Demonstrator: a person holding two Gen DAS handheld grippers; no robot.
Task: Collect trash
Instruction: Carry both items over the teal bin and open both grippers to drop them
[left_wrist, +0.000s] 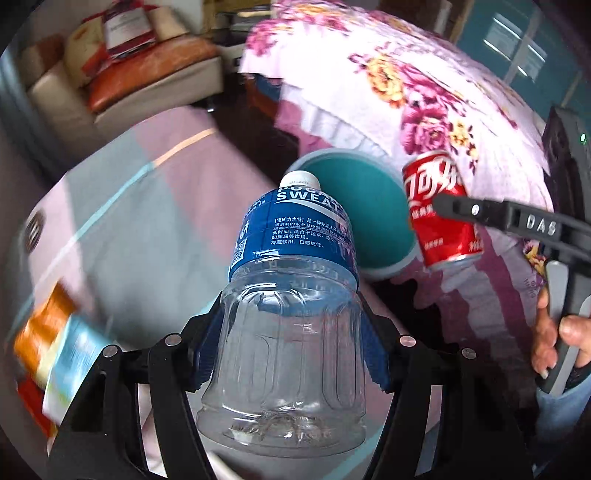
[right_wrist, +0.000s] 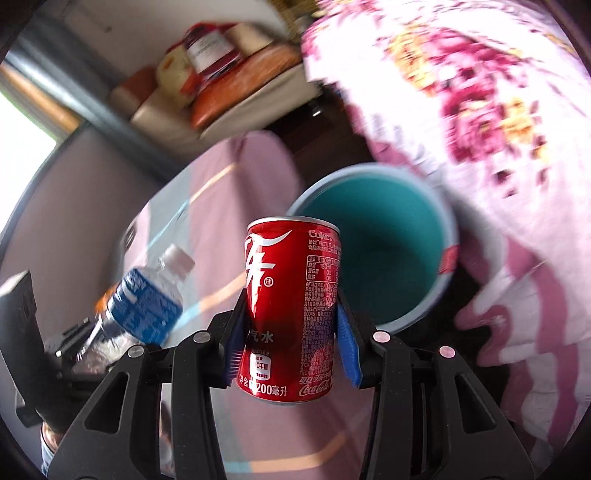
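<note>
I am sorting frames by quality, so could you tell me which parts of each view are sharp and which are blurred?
Left wrist view: the bottle is sharp, the packets at lower left smeared. Right wrist view: the can is sharp, the floral blanket and bin blurred.

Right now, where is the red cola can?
The red cola can is clamped in the right gripper, held up off the bed just before the teal bin, right of the bottle.

A: My count: one clear bottle (left_wrist: 284, 332), one red can (right_wrist: 291, 310), one teal bin (right_wrist: 439, 236) at my one o'clock.

B: Wrappers?

A: One blurred orange packet (left_wrist: 55, 339) at eight o'clock. My claws: two, left gripper (left_wrist: 288, 343) and right gripper (right_wrist: 291, 343).
</note>
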